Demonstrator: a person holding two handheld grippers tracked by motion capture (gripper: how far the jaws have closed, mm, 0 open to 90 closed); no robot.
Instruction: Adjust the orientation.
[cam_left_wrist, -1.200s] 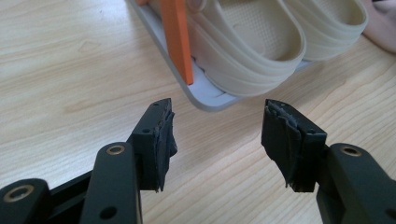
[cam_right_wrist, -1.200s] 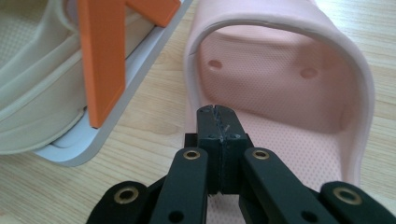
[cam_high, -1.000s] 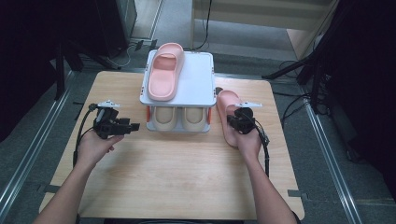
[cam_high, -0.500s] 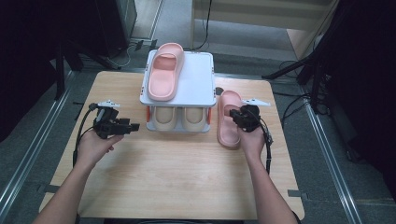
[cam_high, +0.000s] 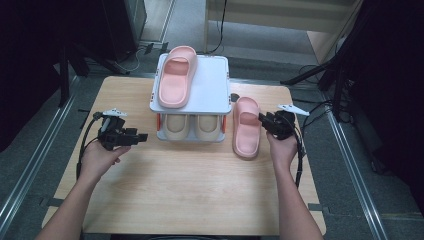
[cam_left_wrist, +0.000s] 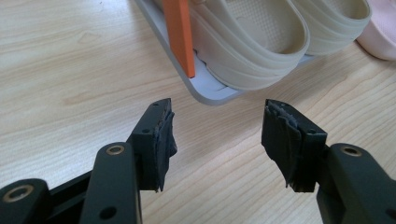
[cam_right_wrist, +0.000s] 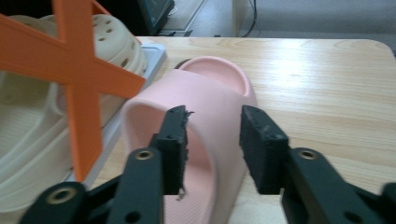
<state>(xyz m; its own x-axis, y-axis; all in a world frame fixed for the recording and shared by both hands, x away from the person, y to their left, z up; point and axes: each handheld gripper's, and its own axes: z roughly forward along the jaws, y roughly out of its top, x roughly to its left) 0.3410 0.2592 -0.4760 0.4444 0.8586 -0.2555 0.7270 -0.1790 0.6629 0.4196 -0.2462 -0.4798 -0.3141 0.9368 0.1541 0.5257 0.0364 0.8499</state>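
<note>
right tongs (cam_right_wrist: 212, 149) have just been opening, and right now the jaws stand apart with nothing pinched between them; in the right gripper view they sit just off the strap edge of the pink slide (cam_right_wrist: 201, 121), which lies flat on the counter (cam_right_wrist: 322, 88), sole down, right next to the rack (cam_high: 192, 95). from above it's the slide (cam_high: 246, 127) beside the rack's right side, toe end toward the person, touching or nearly touching the rack's foot, can't quite tell. left tongs (cam_left_wrist: 229, 140) are wide open too, holding nothing, hovering low over the wood and pointed at the rack's bottom corner where the beige pair (cam_left_wrist: 261, 42) is tucked in. the matching pink slide (cam_high: 176, 75) is already up on the top shelf, so my guess is this one goes beside it. handling-wise: looks like moulded foam, so light, a bit squishy, not fragile at all, you could drop it and nothing happens. the surface looks matte, so probably not slippery, but the sole is wide and bendy, so grabbing it across the middle would likely just fold it or not fit. i'd take it by the strap arch, one jaw under the band and one on top, or pinch the side wall near the heel. the strap will flex a bit so expect it to dangle toe-down when lifted.
</note>
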